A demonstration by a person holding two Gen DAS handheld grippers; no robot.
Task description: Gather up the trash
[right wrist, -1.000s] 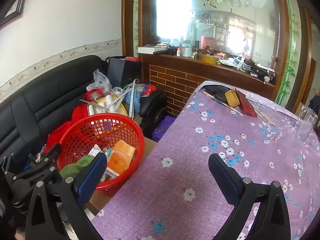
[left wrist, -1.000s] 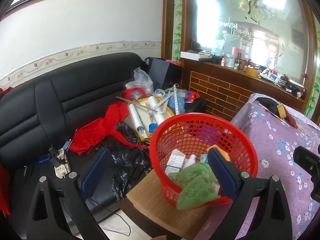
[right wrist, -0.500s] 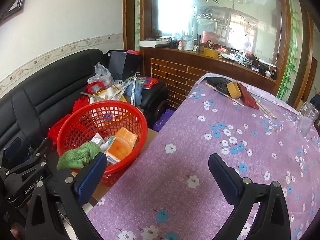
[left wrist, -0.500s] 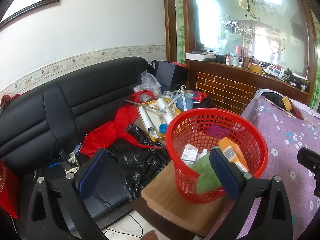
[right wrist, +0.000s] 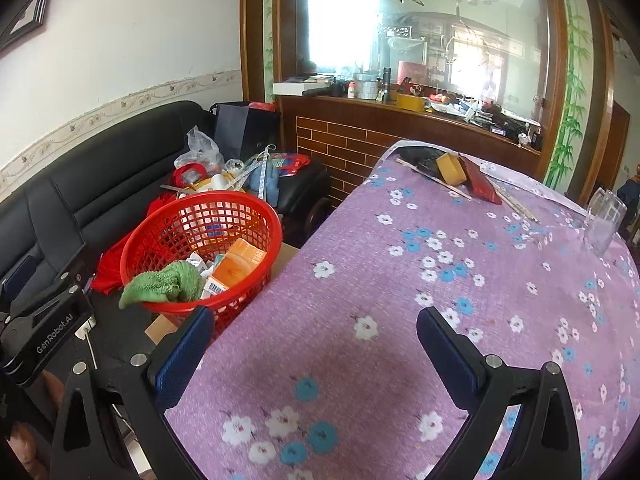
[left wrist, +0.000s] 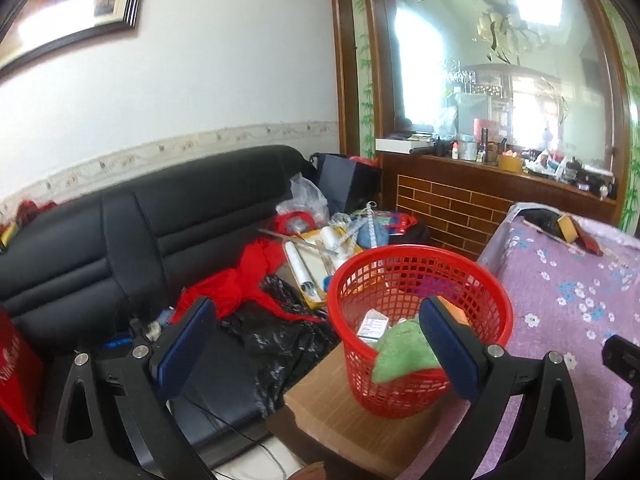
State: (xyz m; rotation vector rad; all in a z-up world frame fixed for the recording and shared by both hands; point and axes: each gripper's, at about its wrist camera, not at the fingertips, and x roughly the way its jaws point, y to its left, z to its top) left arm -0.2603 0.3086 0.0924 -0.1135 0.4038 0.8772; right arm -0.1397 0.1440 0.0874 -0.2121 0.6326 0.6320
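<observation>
A red mesh basket point(left wrist: 404, 264) point(right wrist: 172, 222) stands on a cardboard box point(left wrist: 352, 420) beside the table. Inside it lie a green cloth point(left wrist: 400, 354) point(right wrist: 164, 284), an orange carton point(right wrist: 238, 262) and small white boxes point(left wrist: 373, 324). My left gripper point(left wrist: 320, 342) is open and empty, held back from the basket, with its right finger in front of the basket's near side. Over the purple flowered tablecloth point(right wrist: 420, 280) my right gripper point(right wrist: 316, 354) stands open, nothing between its fingers. The left gripper's body point(right wrist: 44, 320) shows at the left edge of the right wrist view.
A black sofa point(left wrist: 120, 232) carries red cloth point(left wrist: 236, 284), a black plastic bag point(left wrist: 276, 332) and a cluttered yellow tray point(left wrist: 316, 256). At the table's far end lie a yellow box point(right wrist: 451, 168), a red book point(right wrist: 480, 182) and sticks. A glass point(right wrist: 602, 222) stands at right.
The left gripper has drawn back and up from the basket, which now looks smaller and farther. The right gripper has risen a little. The green cloth stays draped over the rim.
</observation>
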